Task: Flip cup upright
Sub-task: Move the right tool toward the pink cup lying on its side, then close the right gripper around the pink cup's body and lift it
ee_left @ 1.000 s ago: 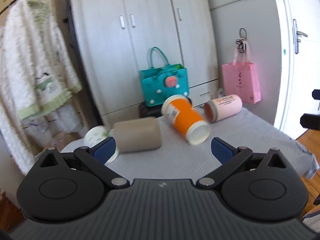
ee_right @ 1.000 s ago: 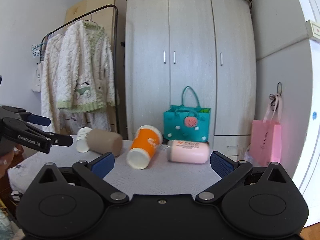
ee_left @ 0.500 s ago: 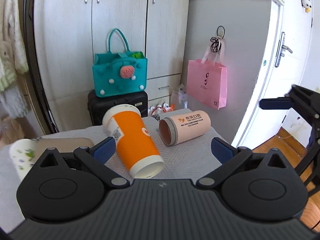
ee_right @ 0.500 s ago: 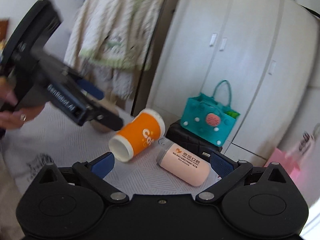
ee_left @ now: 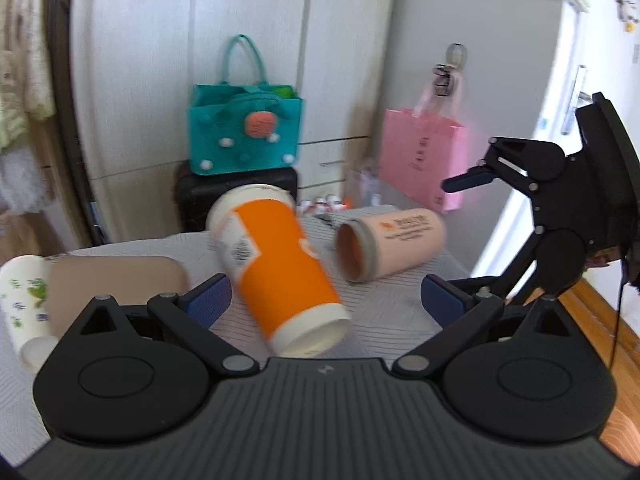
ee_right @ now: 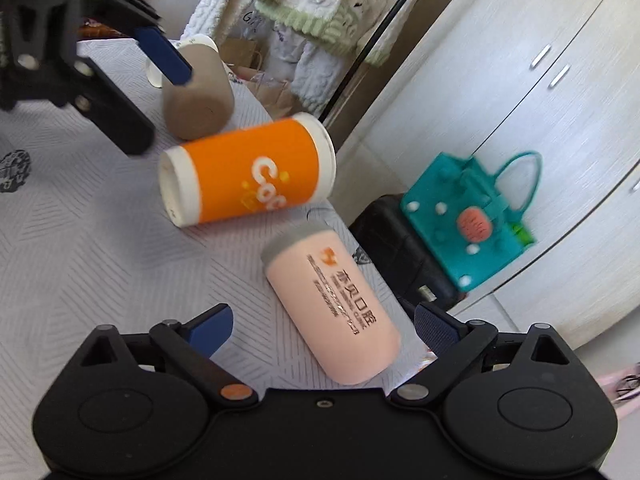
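Observation:
Several cups lie on their sides on the grey-clothed table. An orange cup lies in the middle. A pink cup lies to its right. A brown cup and a white leaf-print cup lie to the left. My left gripper is open, with the orange cup's bottom end between its fingers. My right gripper is open, with the pink cup between its fingers. Neither touches a cup.
A teal bag sits on a black case behind the table. A pink bag hangs at the right, by white wardrobes. Clothes hang on a rack at the left. The table's far edge is close behind the cups.
Both grippers have moved in toward the cups. The left now straddles the orange cup's end; the right has tilted down over the pink cup. The cups have not moved.

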The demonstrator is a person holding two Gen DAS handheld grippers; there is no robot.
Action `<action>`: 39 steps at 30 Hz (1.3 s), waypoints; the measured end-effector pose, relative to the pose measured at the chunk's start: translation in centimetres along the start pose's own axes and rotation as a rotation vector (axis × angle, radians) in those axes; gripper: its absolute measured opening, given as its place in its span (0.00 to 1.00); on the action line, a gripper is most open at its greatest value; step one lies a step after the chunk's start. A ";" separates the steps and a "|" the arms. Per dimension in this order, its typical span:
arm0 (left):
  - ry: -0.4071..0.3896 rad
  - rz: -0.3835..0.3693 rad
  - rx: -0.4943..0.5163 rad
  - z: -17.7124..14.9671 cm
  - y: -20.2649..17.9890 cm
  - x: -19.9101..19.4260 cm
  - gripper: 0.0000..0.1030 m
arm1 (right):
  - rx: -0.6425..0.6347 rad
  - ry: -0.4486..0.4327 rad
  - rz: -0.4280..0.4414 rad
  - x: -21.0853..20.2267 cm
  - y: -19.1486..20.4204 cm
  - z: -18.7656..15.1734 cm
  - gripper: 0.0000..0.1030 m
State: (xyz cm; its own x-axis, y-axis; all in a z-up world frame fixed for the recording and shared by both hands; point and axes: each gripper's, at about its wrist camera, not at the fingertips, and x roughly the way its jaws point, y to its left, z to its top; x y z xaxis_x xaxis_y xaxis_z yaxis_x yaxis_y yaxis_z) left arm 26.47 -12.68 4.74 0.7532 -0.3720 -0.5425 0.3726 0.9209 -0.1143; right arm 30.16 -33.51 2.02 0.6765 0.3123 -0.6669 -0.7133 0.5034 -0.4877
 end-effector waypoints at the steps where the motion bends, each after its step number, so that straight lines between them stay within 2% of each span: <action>1: -0.003 0.004 0.002 0.0 0.1 0.0 0.99 | -0.020 -0.004 0.010 0.3 -0.1 -0.2 0.96; 5: 0.021 -0.012 -0.014 0.1 0.7 0.8 0.99 | -0.123 -0.007 0.051 1.6 0.4 -0.1 0.95; 9: 0.032 0.017 -0.007 0.2 1.1 1.3 0.99 | -0.175 0.020 0.085 3.1 0.1 0.8 0.94; 11: 0.037 0.026 -0.017 0.2 1.3 1.4 0.99 | -0.178 0.047 0.093 4.1 -0.3 1.3 0.90; 15: 0.038 -0.001 -0.035 0.0 1.6 1.3 0.99 | -0.152 0.131 0.121 6.3 -1.1 1.9 0.79; 16: 0.035 0.002 -0.031 0.0 1.6 1.3 0.99 | -0.138 0.140 0.135 6.6 -1.3 1.9 0.75; 20: 0.028 0.011 -0.031 -0.1 1.5 1.1 0.99 | -0.030 0.131 0.158 6.3 -1.6 1.9 0.74; 22: 0.030 0.006 -0.041 -0.3 1.7 1.0 0.99 | 0.022 0.107 0.168 5.8 -1.6 1.8 0.70; 28: 0.025 0.008 -0.051 -0.7 1.5 0.5 0.99 | 0.129 0.070 0.127 3.5 0.4 1.5 0.68; 32: 0.025 -0.007 -0.066 -1.1 1.3 0.0 0.99 | 0.265 0.121 0.068 2.5 1.0 1.7 0.68; 35: 0.025 -0.015 -0.072 -1.6 1.1 -0.7 0.99 | 0.361 0.136 0.082 1.7 0.8 1.5 0.68; 39: 0.029 -0.032 -0.090 -2.4 1.0 -1.7 0.99 | 0.423 0.138 0.110 0.5 0.5 1.2 0.67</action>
State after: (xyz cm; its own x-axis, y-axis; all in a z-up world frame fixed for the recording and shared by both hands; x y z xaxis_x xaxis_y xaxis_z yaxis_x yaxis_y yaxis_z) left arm 24.28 -10.81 3.54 0.7249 -0.3994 -0.5612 0.3455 0.9157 -0.2053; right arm 30.39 -32.15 2.12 0.5501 0.2864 -0.7844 -0.6224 0.7669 -0.1565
